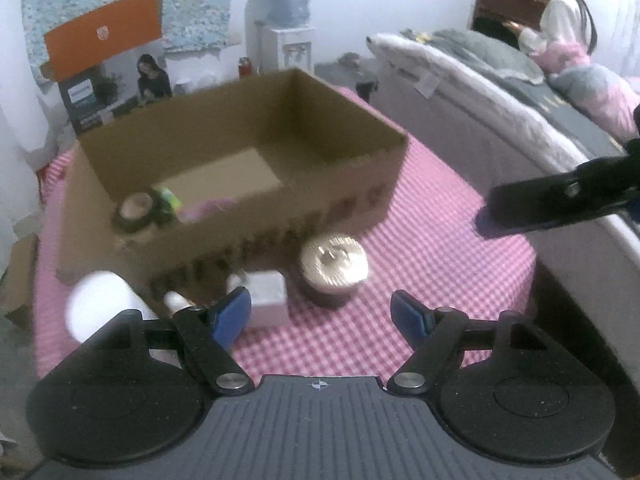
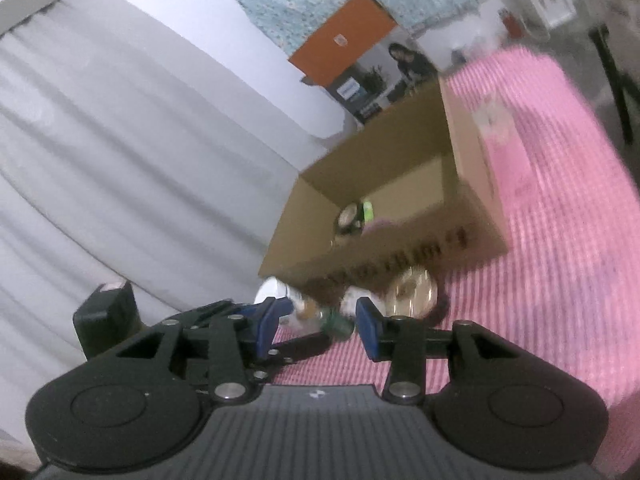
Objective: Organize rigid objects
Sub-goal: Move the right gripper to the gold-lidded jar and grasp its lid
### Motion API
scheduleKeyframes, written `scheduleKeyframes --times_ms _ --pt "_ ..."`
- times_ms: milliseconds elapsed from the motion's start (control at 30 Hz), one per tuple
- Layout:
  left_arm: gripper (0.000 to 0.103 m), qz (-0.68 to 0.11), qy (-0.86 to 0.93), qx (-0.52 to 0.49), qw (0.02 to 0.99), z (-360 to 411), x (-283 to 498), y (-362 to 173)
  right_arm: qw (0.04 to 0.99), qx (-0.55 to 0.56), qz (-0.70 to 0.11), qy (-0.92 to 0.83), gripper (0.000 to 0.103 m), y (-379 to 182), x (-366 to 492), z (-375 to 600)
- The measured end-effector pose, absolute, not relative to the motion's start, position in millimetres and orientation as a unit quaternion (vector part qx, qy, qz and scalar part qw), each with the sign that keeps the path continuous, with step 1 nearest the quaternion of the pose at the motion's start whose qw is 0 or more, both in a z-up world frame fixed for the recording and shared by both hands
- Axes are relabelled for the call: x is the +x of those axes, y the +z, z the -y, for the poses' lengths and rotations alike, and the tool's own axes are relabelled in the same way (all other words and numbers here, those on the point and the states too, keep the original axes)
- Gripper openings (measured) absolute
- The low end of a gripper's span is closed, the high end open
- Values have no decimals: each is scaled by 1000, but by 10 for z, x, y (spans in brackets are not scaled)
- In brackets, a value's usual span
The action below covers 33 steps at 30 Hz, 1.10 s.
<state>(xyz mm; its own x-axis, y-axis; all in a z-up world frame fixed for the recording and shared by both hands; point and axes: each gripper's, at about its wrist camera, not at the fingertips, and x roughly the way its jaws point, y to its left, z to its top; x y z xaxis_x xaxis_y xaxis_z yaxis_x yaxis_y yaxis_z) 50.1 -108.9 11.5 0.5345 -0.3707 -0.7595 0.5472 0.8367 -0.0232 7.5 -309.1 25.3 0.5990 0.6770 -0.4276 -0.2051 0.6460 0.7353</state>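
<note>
An open cardboard box (image 1: 340, 200) (image 2: 472, 160) stands on the pink checked tablecloth (image 1: 440, 264). Inside it lie a tape roll (image 1: 134, 210) (image 2: 349, 216), a green item (image 1: 169, 199) and something pink (image 1: 208, 208). In front of the box sit a dark jar with a gold lid (image 1: 334, 266) (image 2: 412, 292), a small white box (image 1: 267, 294), a white cylinder (image 1: 100, 300) and a small bottle (image 1: 178, 302). My left gripper (image 1: 320, 314) is open just short of the jar and white box, holding nothing. My right gripper (image 2: 320, 320) is open too, with blurred small items showing beyond its gap.
A bed (image 1: 480, 92) with grey and pink bedding runs along the table's right side; a person (image 1: 556, 12) sits on it. Behind the box stand an orange-topped carton (image 1: 104, 36) and a water dispenser (image 1: 288, 40). A white curtain (image 2: 120, 160) hangs to the left. A black device part (image 1: 560, 196) juts in from the right.
</note>
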Motion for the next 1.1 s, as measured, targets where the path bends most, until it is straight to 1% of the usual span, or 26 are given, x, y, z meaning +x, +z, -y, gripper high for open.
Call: scheduleKeyframes --times_ms 200,400,700,833,900,1100 --pt "76 -409 -274 129 860 1286 492 -179 833 331 -385 222 45 -227 180 2953" --pt "74 -412 -288 146 852 1401 575 -346 819 358 -404 195 45 -531 421 2972" --pt "71 -422 -283 150 848 1440 716 -455 809 370 -422 176 45 -731 798 3008" --pt "68 -421 -286 153 847 1468 753 -476 809 361 -428 177 41 -775 962 2960" --pt "68 -422 -287 147 847 1478 775 -478 809 356 -431 180 39 -790 1010 2930" --pt "68 -419 -293 142 847 1488 768 -481 811 341 -436 187 39 -742 1044 2877"
